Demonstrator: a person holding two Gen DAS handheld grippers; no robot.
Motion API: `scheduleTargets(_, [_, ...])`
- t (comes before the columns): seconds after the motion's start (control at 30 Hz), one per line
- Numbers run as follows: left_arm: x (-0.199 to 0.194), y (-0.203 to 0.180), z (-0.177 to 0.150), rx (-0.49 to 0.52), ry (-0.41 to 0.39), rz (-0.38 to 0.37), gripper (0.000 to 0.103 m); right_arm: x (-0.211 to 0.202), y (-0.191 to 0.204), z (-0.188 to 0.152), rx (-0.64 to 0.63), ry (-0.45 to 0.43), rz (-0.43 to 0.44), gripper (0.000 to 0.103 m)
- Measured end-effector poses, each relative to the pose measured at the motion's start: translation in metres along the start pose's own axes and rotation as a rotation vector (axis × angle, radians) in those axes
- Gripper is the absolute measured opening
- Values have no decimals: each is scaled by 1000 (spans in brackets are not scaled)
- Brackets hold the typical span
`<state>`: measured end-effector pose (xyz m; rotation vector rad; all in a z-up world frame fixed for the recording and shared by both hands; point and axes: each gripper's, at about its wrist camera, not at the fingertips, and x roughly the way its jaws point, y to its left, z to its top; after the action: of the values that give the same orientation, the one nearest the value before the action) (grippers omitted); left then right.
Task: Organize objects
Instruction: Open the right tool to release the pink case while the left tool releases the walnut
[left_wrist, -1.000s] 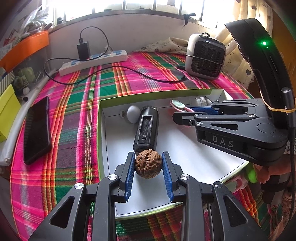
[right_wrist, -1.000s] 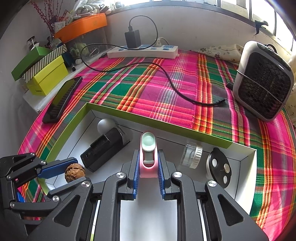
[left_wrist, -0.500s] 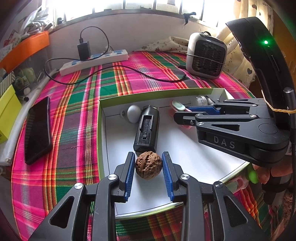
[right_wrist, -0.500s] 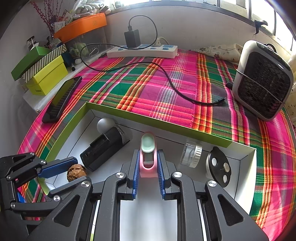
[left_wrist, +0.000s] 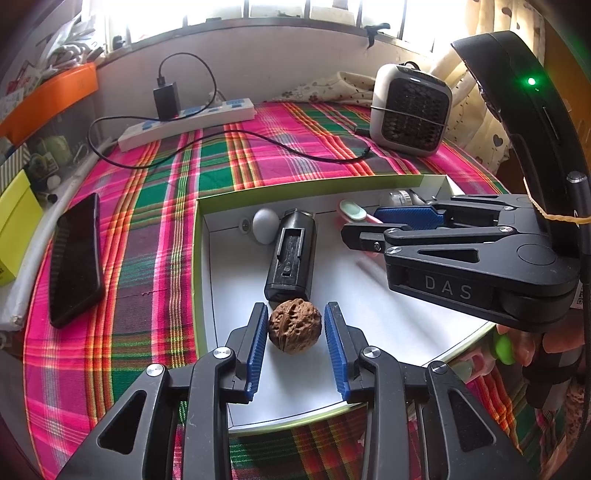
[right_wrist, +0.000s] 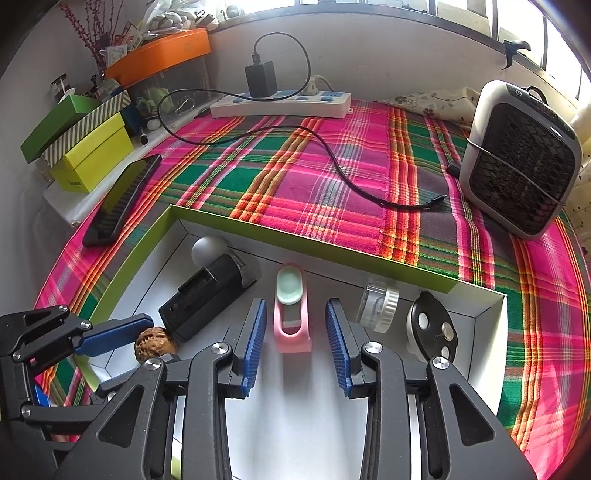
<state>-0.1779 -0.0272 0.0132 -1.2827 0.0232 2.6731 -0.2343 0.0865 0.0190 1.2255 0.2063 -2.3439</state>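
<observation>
Your left claw (left_wrist: 295, 343) is opening around the brown wrinkled walnut (left_wrist: 294, 325) at lower centre; your right claw (right_wrist: 294, 341) is opening, pads clear of the pink-and-mint plastic clip (right_wrist: 291, 308) at centre.

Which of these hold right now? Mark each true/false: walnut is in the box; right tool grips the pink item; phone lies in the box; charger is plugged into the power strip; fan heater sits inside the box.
1. The walnut is in the box. True; it lies between the left tool's opening jaws.
2. The right tool grips the pink item. False; its jaws are opening, clear of it.
3. The phone lies in the box. False; it is on the plaid cloth.
4. The charger is plugged into the power strip. True.
5. The fan heater sits inside the box. False; it stands on the cloth.
</observation>
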Motion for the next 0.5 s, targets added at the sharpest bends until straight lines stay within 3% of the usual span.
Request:
scheduleTargets(0.17, [0,0,-1,1,-1,-2,32,-2,0,-1,7,-5,-1,43])
scheduleTargets(0.5, [-5,0,-3,2,-3,4,34,-10,0,-3,16,-18,-7,43])
